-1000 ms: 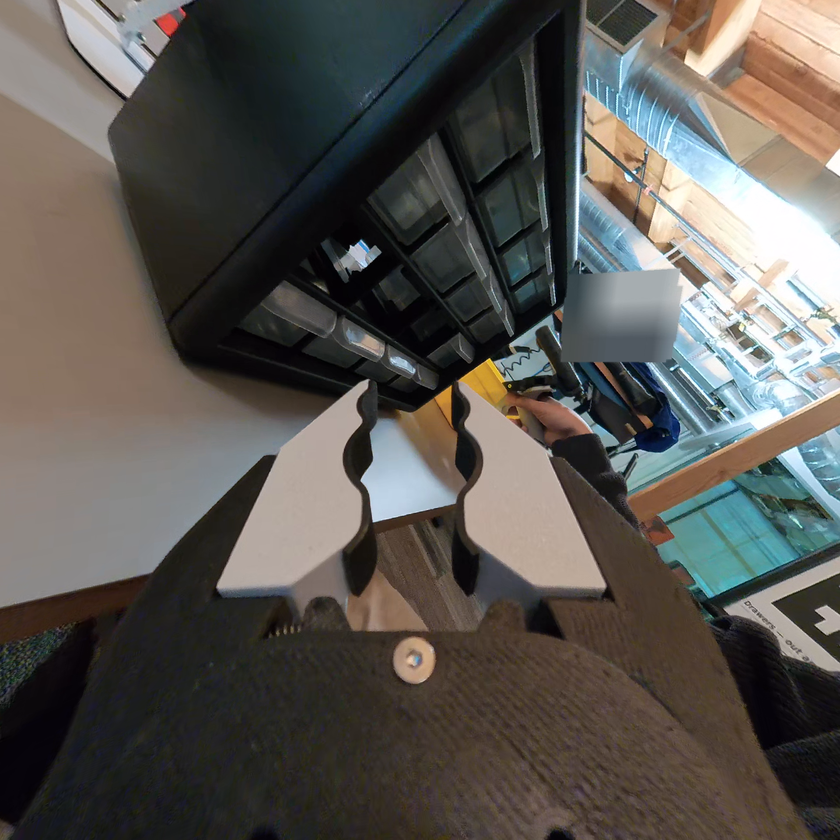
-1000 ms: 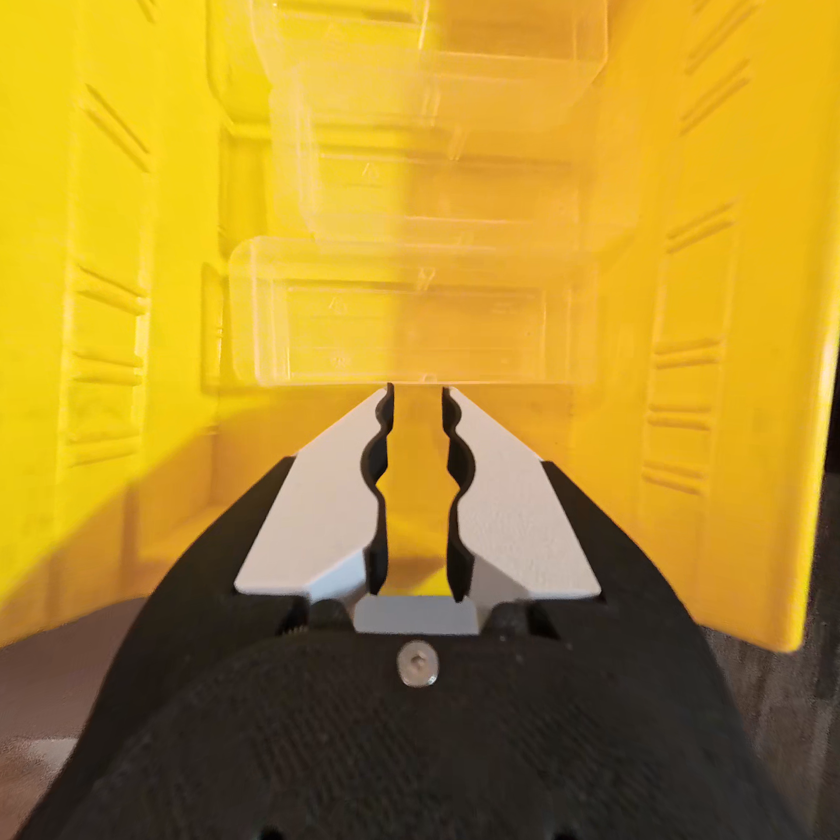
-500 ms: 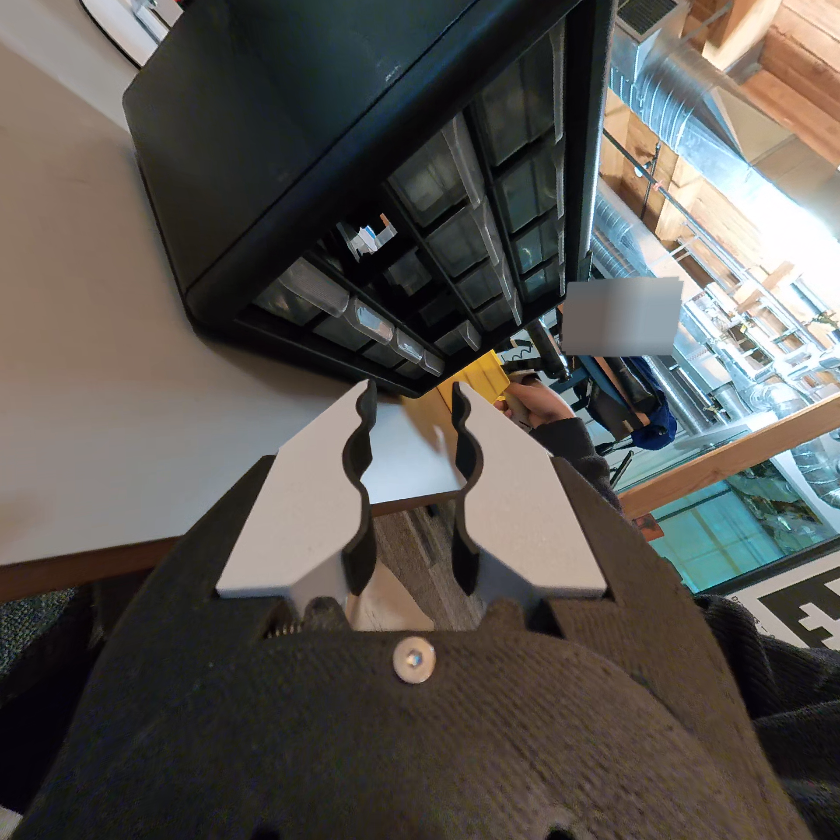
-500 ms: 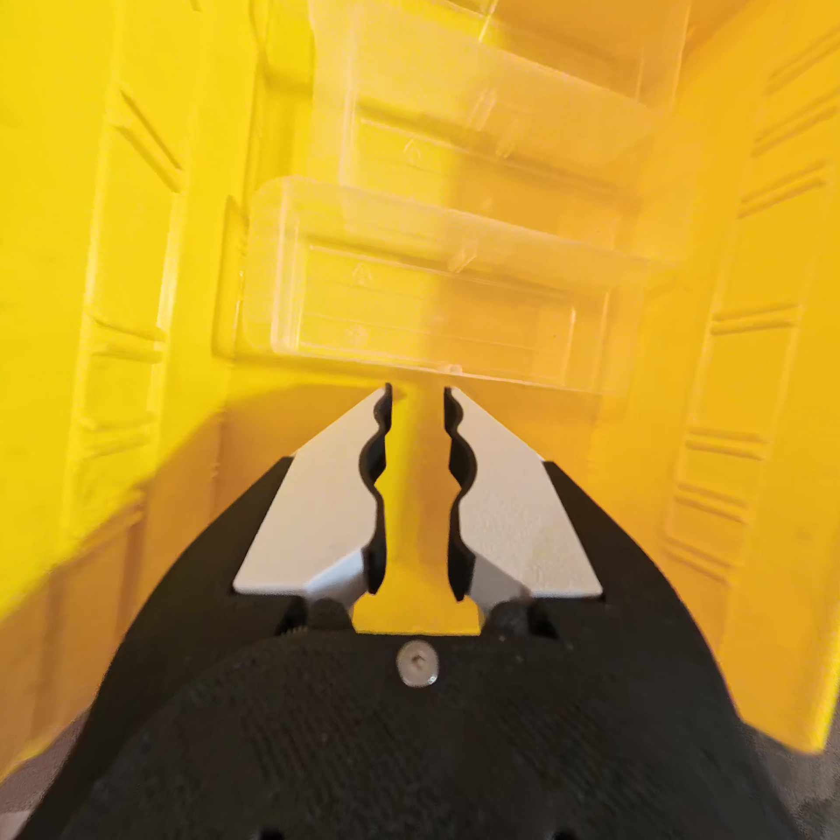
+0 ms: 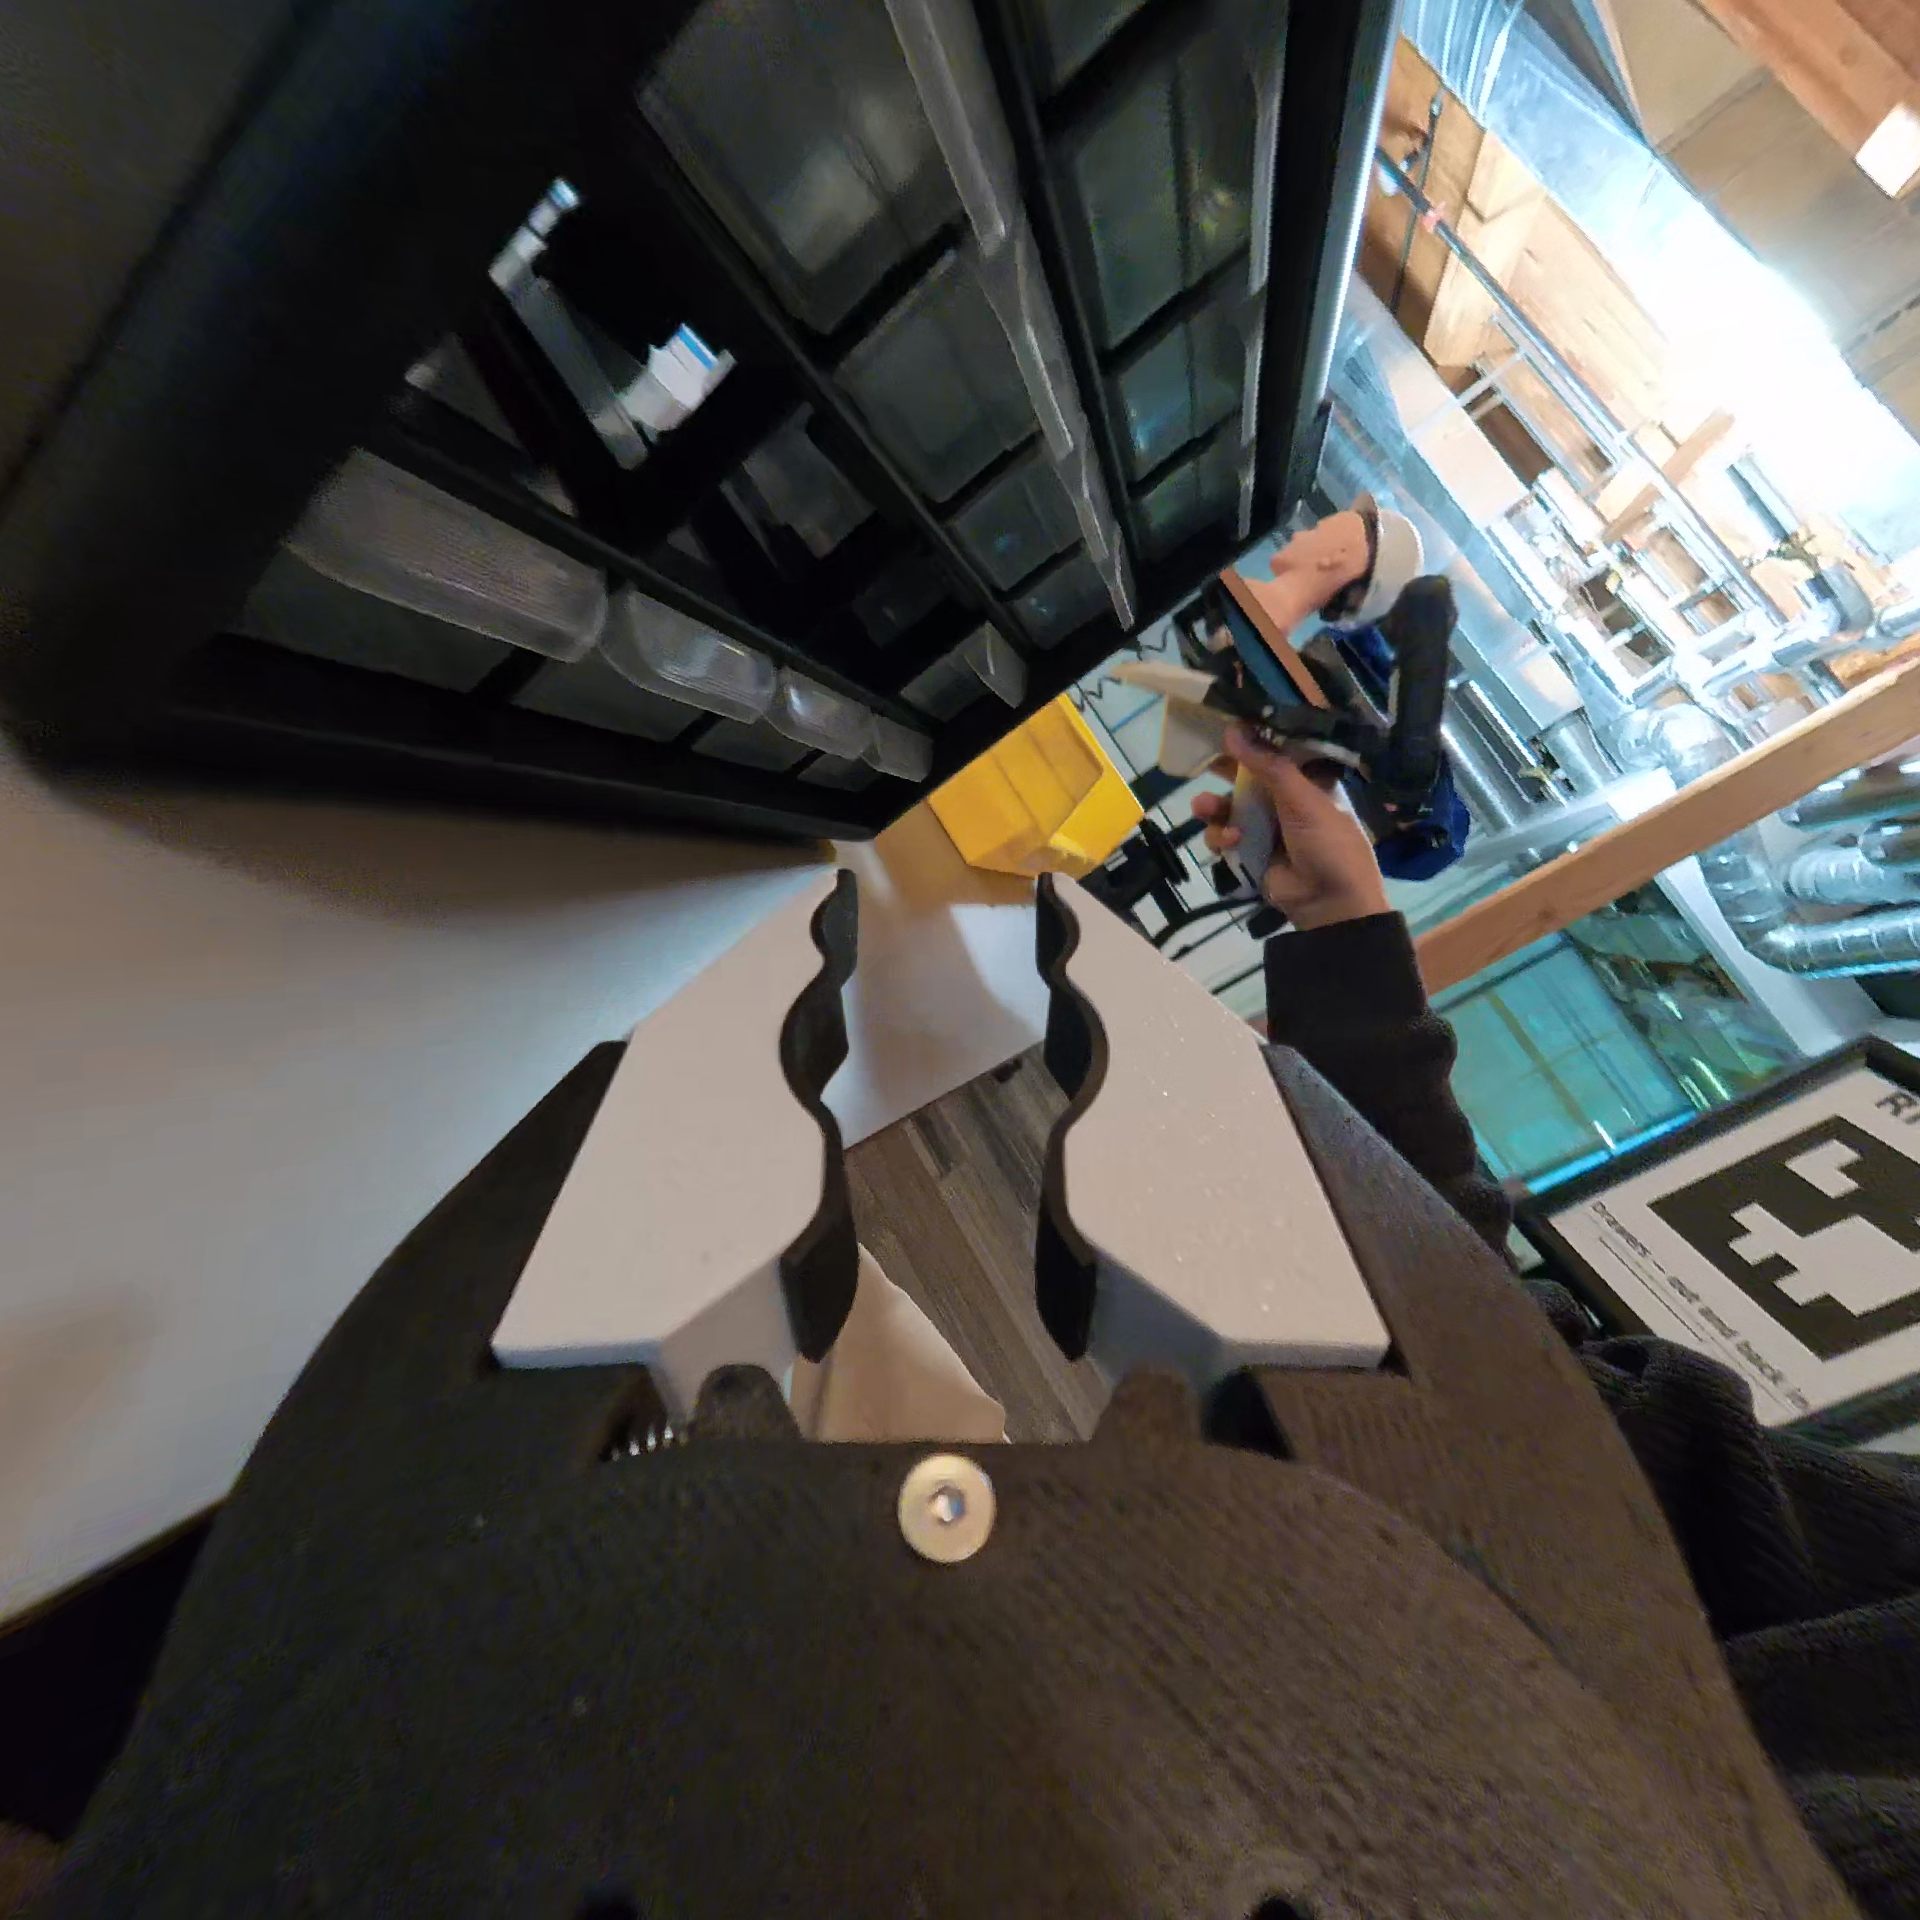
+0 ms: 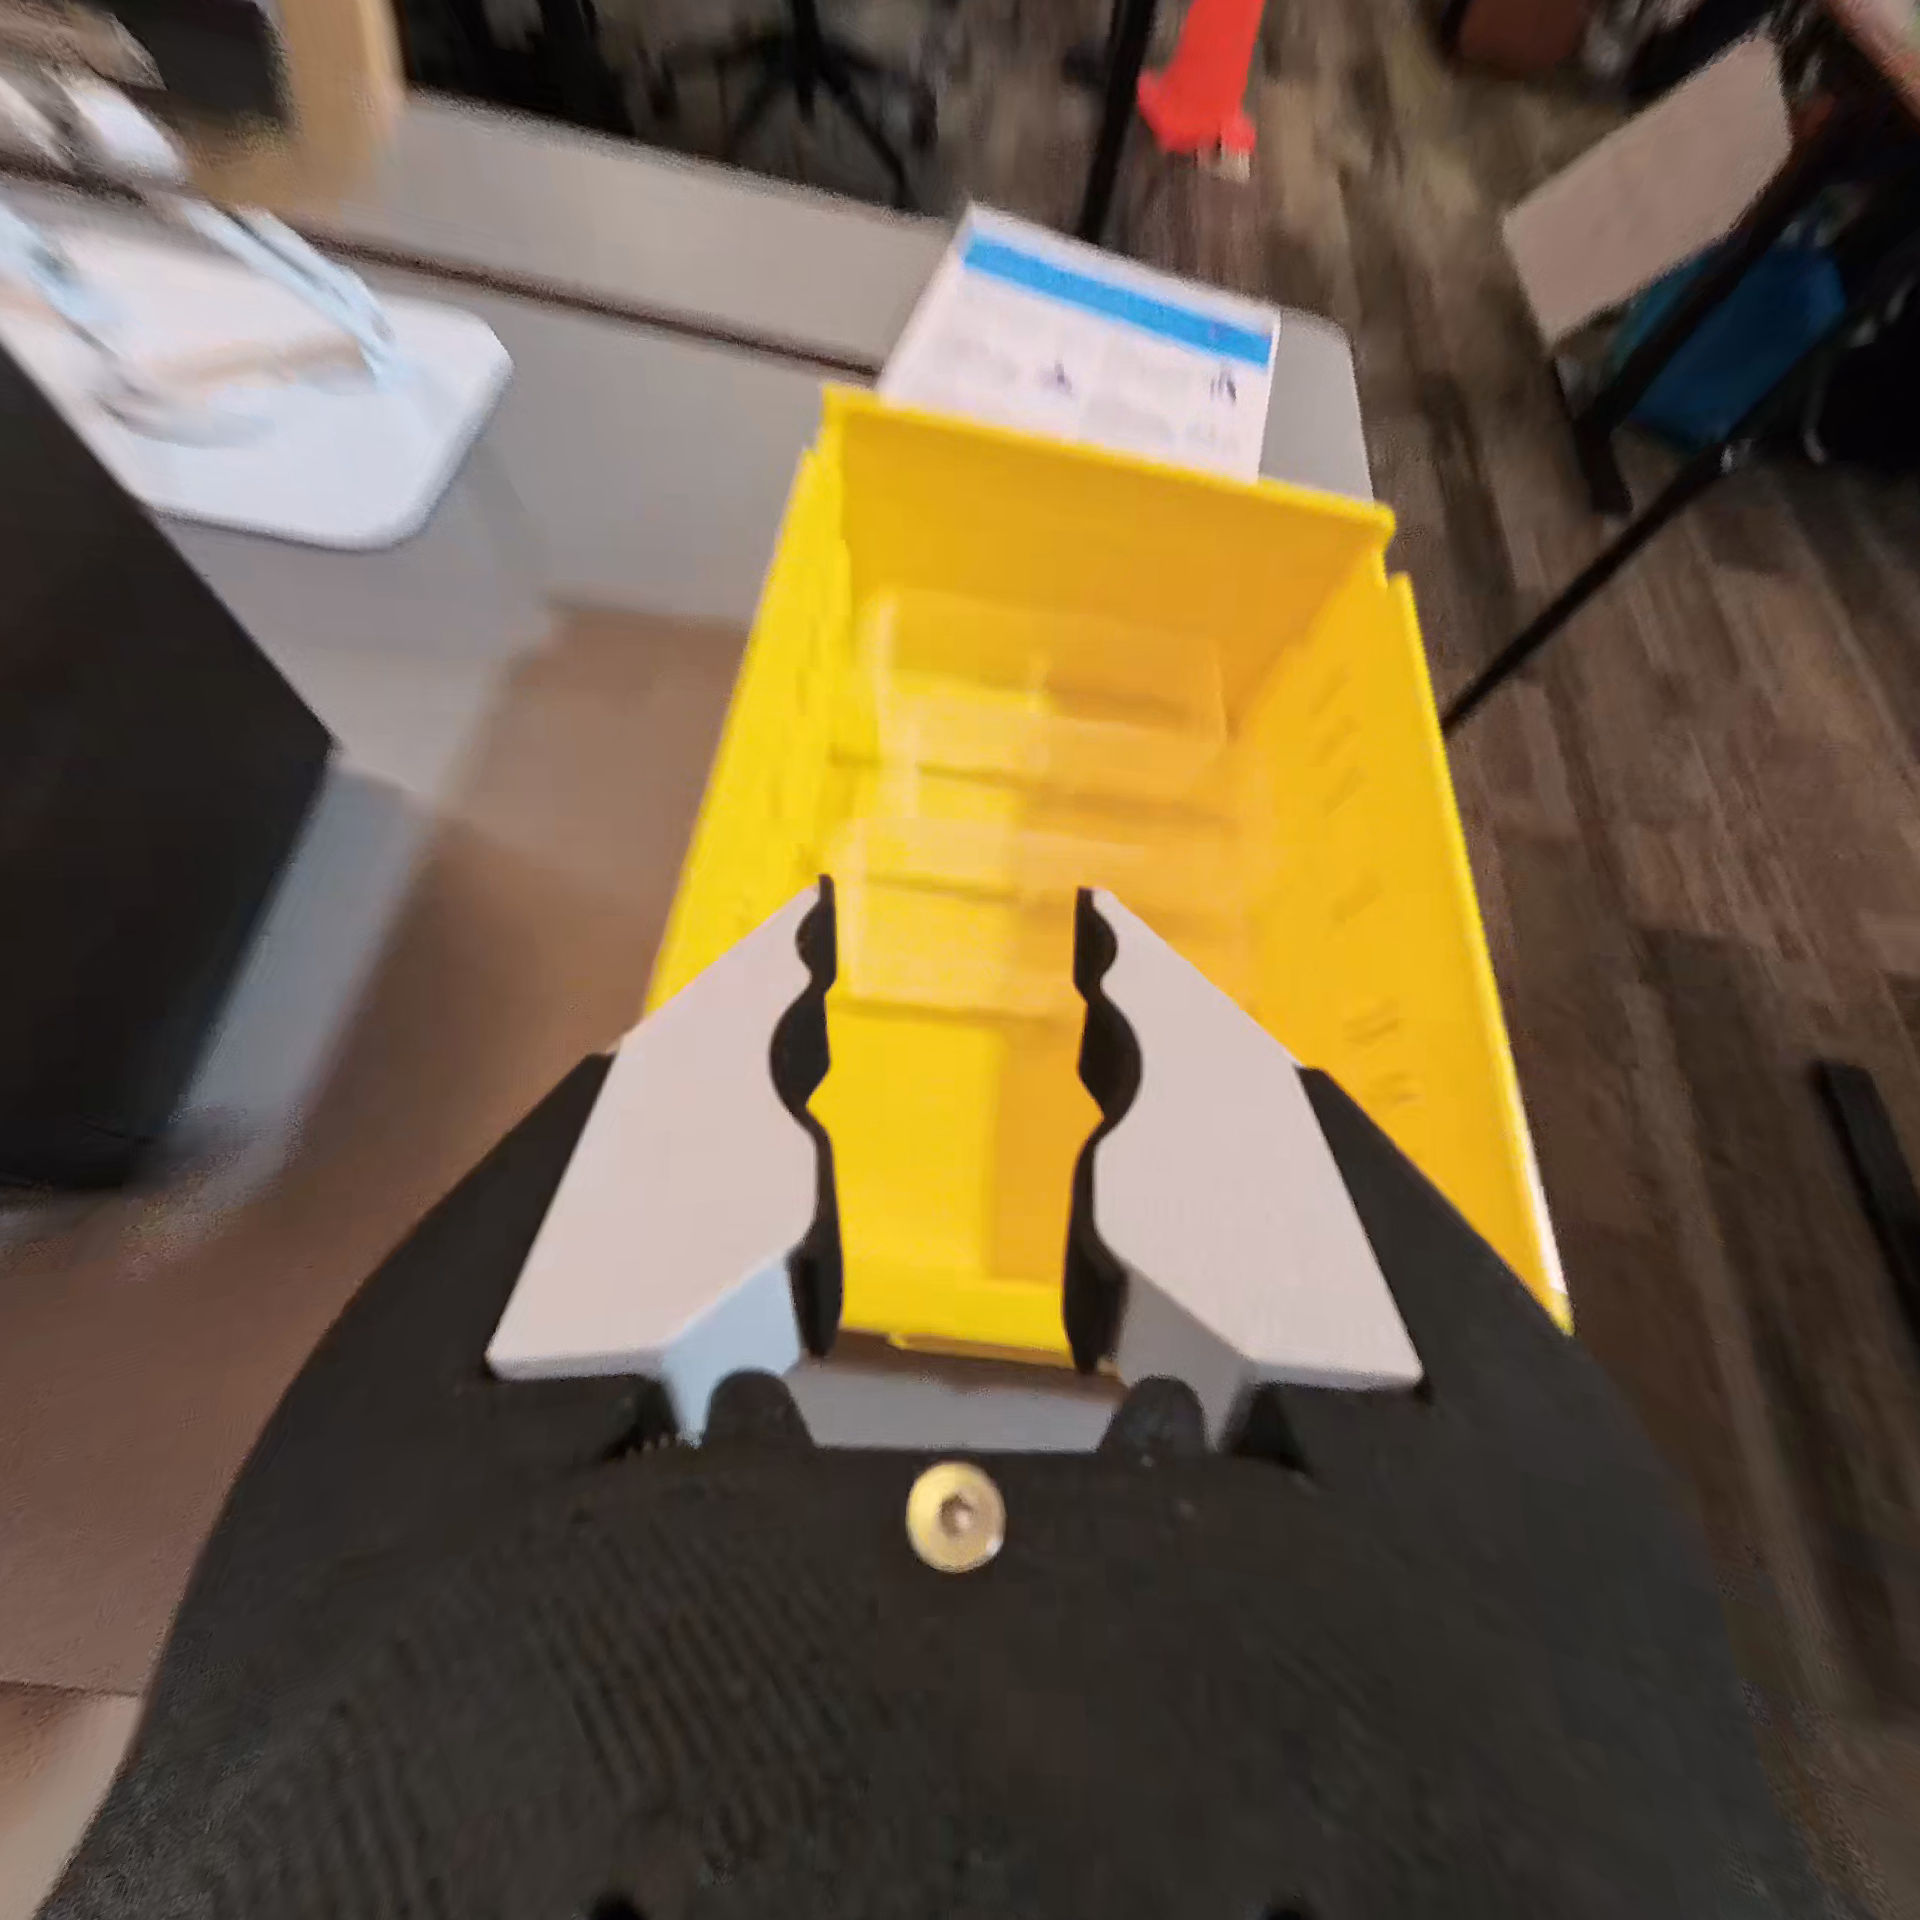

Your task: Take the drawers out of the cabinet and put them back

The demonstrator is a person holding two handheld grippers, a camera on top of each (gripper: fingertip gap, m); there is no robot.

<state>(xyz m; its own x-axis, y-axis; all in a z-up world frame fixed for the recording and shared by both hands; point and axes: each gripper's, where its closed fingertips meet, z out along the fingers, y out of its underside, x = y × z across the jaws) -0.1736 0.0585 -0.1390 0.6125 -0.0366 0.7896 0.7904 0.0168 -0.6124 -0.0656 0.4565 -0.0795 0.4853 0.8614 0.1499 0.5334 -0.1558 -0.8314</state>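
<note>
The black cabinet point(image 5: 343, 312) stands on the white table point(image 5: 312, 1039), with clear drawers point(image 5: 935, 384) in most slots and at least one slot open and dark. My left gripper point(image 5: 940, 894) is open and empty, just in front of the cabinet's lower edge. My right gripper point(image 6: 954, 909) is open and empty, raised above a yellow bin point(image 6: 1371, 935). Several clear drawers point(image 6: 1039, 769) lie inside the bin. The bin point(image 5: 1029, 800) and the other gripper point(image 5: 1262, 717), held in a hand, also show in the left wrist view. A corner of the cabinet point(image 6: 114, 831) shows at the left of the right wrist view.
A white box with a blue stripe point(image 6: 1091, 343) lies behind the bin. A white tray point(image 6: 260, 416) sits at the table's far left. A sheet with a black-and-white marker point(image 5: 1787, 1216) shows at the right. The bin stands near the table's edge, with wooden floor point(image 6: 1662, 935) beyond.
My right gripper has pulled up and back out of the bin and opened wider; the drawers stay in the bin. My left gripper has moved closer to the cabinet front.
</note>
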